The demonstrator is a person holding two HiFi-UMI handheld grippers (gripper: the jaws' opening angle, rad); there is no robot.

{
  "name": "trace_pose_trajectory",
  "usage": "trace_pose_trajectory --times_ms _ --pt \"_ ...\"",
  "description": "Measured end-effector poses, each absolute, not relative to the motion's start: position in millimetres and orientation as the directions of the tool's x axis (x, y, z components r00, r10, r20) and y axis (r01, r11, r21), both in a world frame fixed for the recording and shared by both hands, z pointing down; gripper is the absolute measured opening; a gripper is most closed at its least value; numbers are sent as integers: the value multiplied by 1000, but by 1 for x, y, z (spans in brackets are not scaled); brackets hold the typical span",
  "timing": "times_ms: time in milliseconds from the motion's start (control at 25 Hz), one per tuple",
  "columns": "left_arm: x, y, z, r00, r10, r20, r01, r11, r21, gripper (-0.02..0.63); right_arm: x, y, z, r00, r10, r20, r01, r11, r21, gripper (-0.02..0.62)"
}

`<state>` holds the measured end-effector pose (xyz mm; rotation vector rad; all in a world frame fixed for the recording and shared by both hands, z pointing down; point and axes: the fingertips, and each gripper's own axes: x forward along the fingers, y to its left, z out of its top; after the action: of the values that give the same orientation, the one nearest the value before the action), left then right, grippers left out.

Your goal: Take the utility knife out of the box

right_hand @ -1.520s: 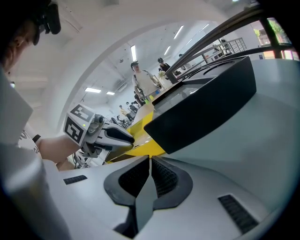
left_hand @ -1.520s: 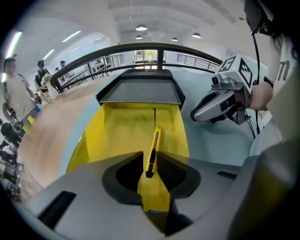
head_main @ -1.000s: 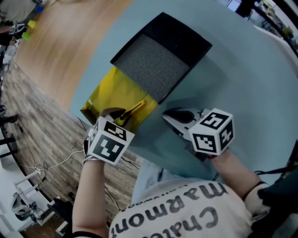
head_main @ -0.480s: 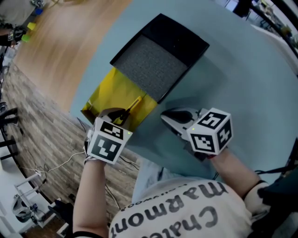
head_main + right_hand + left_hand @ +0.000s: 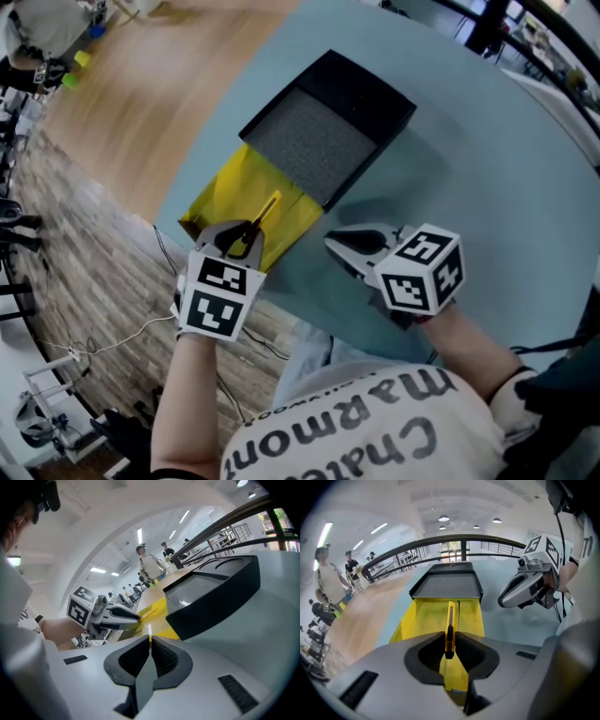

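Utility knife [image 5: 449,620] is clamped by its rear end in the left tongs [image 5: 449,645], above the open yellow box [image 5: 417,616] at frame centre, apparently for drawing it clear. The right tongs [image 5: 149,644] are pressed together, empty, and held aside over the table [image 5: 497,187].

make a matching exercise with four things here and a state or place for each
Things:
1. utility knife
2. yellow box
3. black tray
4. right gripper

States or places:
a. fingers together, nothing between them
b. clamped in the left gripper
c. lined with grey foam
d. open, at the table edge nearest the person

Pairs: 1-b, 2-d, 3-c, 4-a
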<state>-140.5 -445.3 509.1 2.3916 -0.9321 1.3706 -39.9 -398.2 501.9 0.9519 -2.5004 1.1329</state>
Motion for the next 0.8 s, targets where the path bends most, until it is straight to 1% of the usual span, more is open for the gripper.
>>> trace_pose_trajectory --times_ms 80,160,280,400,520,600,800 --pt "-135 -441 495 406 -461 789 -651 -752 -104 67 -42 -394 495 -757 -469 454 -652 500 -570 41" --pt "-127 -436 477 479 -507 717 -690 -722 -50 67 -42 -390 488 -750 -481 454 -661 508 -553 41" --pt "-115 -423 452 584 -559 589 -735 -672 91 67 -40 -387 478 -737 -504 451 -675 515 -528 41" --pt "-109 -401 433 656 -590 470 -738 -632 237 67 -43 -378 467 -731 -517 445 -682 532 -502 41" --pt "-109 -380 415 686 -624 374 -727 -584 360 67 -50 -364 452 -737 -518 434 -675 564 -475 41" --pt "-111 -364 405 696 -634 338 -715 -562 417 67 -58 -350 442 -748 -511 423 -663 590 -460 41" --pt "-121 -330 378 696 -667 267 -705 -564 431 67 -74 -317 424 -776 -493 394 -630 650 -426 41"
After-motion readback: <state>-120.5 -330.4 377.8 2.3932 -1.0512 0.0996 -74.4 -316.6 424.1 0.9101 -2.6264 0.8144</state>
